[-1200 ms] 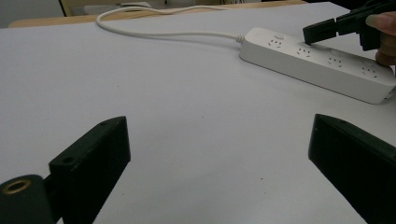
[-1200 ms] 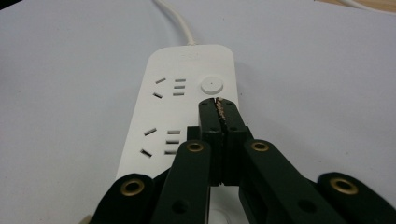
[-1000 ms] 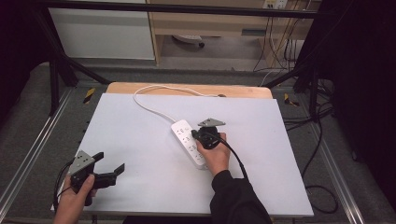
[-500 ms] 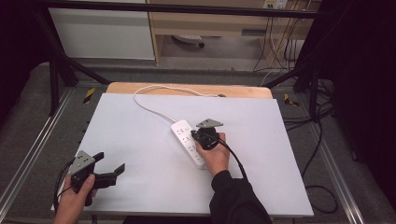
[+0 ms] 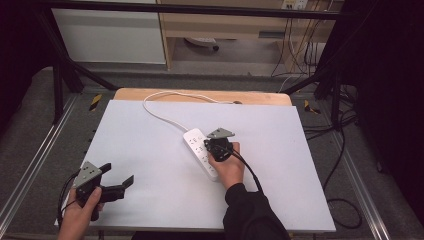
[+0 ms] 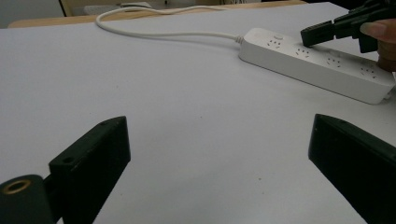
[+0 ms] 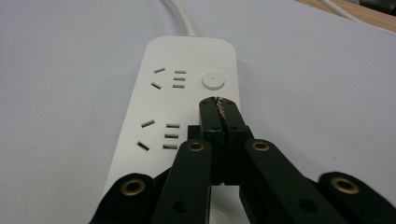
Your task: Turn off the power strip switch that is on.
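Note:
A white power strip point(image 5: 201, 152) lies at the middle of the white table top point(image 5: 150, 150), its white cord point(image 5: 159, 112) looping toward the far edge. In the right gripper view the strip point(image 7: 182, 98) has socket holes and a round button point(image 7: 213, 80) near its cord end. My right gripper point(image 7: 218, 103) is shut, jaws pressed together, tips just short of that button and over the strip point(image 6: 317, 63). From above, the right gripper point(image 5: 210, 145) sits on the strip. My left gripper point(image 5: 120, 175) is open near the front left corner, nothing between its jaws point(image 6: 219, 140).
A wooden strip point(image 5: 200, 95) borders the table's far edge. Metal frame rails point(image 5: 30, 165) run along both sides. Cables point(image 5: 345, 150) hang off to the right. A white cabinet point(image 5: 110, 30) and wooden shelf stand beyond the table.

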`<state>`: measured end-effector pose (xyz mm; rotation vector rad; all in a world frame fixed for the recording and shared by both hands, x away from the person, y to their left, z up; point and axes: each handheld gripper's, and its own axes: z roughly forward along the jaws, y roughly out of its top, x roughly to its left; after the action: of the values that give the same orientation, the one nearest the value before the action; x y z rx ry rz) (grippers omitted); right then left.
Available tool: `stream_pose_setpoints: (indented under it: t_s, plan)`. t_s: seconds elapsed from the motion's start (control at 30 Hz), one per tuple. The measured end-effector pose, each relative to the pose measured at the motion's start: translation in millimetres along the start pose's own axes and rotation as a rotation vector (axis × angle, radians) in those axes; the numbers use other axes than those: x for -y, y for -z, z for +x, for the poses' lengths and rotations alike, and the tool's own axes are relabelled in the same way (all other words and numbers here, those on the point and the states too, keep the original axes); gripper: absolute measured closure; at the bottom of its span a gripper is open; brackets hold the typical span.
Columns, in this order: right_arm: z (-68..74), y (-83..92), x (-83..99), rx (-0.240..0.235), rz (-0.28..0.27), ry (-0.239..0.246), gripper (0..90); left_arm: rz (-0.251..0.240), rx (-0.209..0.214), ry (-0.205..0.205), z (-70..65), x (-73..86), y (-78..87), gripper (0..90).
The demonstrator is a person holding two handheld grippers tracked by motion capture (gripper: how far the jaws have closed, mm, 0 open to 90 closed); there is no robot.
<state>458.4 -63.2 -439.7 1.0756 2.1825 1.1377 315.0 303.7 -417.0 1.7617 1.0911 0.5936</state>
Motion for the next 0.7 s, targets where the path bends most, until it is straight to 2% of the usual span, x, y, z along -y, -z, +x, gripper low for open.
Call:
stream_pose_setpoints:
  t_s: [0.7]
  plan:
    - [-0.2, -0.4, -2.4, -0.002, 0.018, -0.005, 90.0, 0.001, 0.0, 0.0, -0.2, 0.0, 0.1, 5.5]
